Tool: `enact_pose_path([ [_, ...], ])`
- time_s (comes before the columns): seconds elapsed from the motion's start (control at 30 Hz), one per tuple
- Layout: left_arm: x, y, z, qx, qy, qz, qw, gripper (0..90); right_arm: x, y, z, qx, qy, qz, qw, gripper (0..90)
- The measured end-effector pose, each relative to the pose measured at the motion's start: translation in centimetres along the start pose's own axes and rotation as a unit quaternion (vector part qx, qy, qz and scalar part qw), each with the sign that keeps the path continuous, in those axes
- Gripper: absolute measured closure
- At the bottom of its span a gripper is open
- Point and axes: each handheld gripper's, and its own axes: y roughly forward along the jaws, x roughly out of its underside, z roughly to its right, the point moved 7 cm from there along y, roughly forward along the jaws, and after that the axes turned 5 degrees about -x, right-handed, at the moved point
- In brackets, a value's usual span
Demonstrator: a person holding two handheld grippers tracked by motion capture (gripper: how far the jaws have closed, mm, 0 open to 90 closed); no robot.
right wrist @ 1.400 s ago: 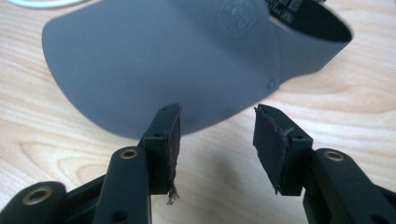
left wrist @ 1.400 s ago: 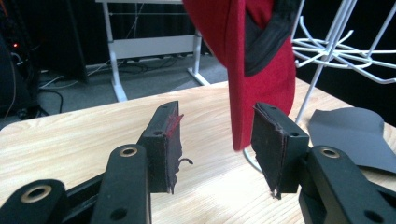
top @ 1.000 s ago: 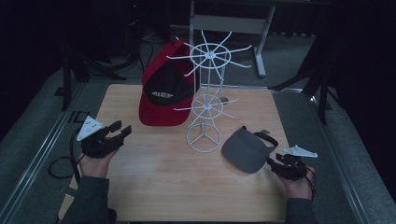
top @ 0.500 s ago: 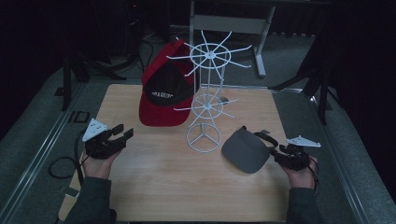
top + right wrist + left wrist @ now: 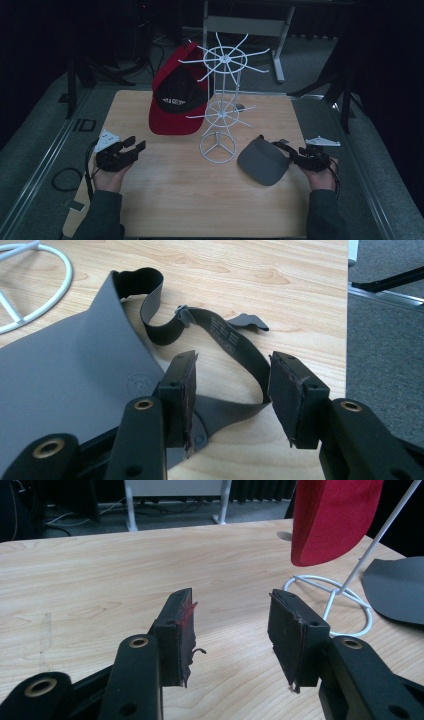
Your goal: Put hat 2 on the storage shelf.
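While parted around the strap of the grey visor, right gripper jaws stand apart, pads not pressing it. Lies on table right of white wire rack. Small print on strap unreadable. White lettering on red-and-black cap, illegible. Left gripper wide, empty.

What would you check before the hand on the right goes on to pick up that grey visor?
1. Right gripper jaws apart: ok.
2. Strap of the grey fabric sun visor between the jaws: ok, it loops there.
3. Pads pressing on the strap: not ok, no grip yet.
4. Visor flat on the light wooden table: ok.
5. White wire hat stand clear of the visor: ok, beside it, apart.
6. Left gripper open, holding nothing: ok.
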Motion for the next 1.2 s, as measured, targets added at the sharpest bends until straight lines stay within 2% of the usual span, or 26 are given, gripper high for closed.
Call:
enact_pose_path([
  [0.43, 0.4, 0.4, 0.3, 0.004, 0.003, -0.006, 1.0, 53.5, -0.7, 2.3, 1.0, -0.006, -0.002, -0.015, 0.9999, 54.0],
  [0.9, 0.5, 0.5, 0.4, 0.005, 0.002, -0.006, 1.0, 53.5, -2.2, 5.1, 1.5, -0.008, -0.013, -0.034, 0.9993, 48.1],
  [1.1, 0.7, 0.5, 0.3, 0.005, 0.0, -0.009, 0.9999, 53.5, -2.5, 6.2, 1.5, -0.015, -0.022, -0.051, 0.9983, 47.2],
  [1.2, 0.7, 0.5, 0.3, 0.005, -0.001, -0.009, 1.0, 53.5, -2.5, 6.9, 1.6, -0.017, -0.025, -0.068, 0.9973, 46.9],
])
